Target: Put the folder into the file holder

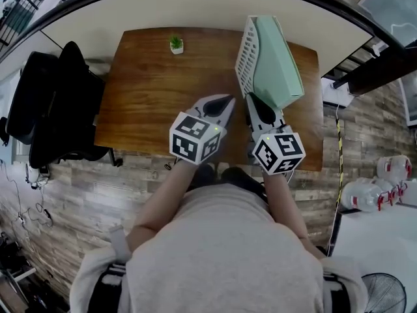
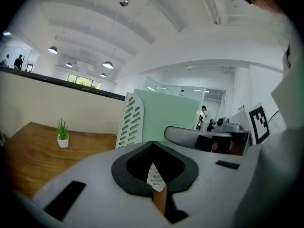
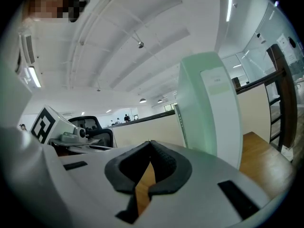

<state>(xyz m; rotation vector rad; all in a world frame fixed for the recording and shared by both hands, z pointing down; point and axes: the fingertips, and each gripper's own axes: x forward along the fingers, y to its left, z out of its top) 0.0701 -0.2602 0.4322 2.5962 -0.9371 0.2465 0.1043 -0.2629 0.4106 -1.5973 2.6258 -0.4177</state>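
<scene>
Wooden worktop [image 1: 150, 96] in open-plan office, plank floor around.

- Nearest: left gripper [image 1: 227, 101] and right gripper [image 1: 253, 100] side by side over worktop's near part. Both sets of jaws clenched, nothing between them.
- Just beyond right gripper: mint-green folder [image 1: 279, 57] on edge in white slotted file holder [image 1: 246, 52], resting against its slotted wall, which seems to keep it upright. Task looks done.
- Far edge: small potted plant [image 1: 176, 44], well apart from the action.
- Off left: black office chair [image 1: 52, 103].
</scene>
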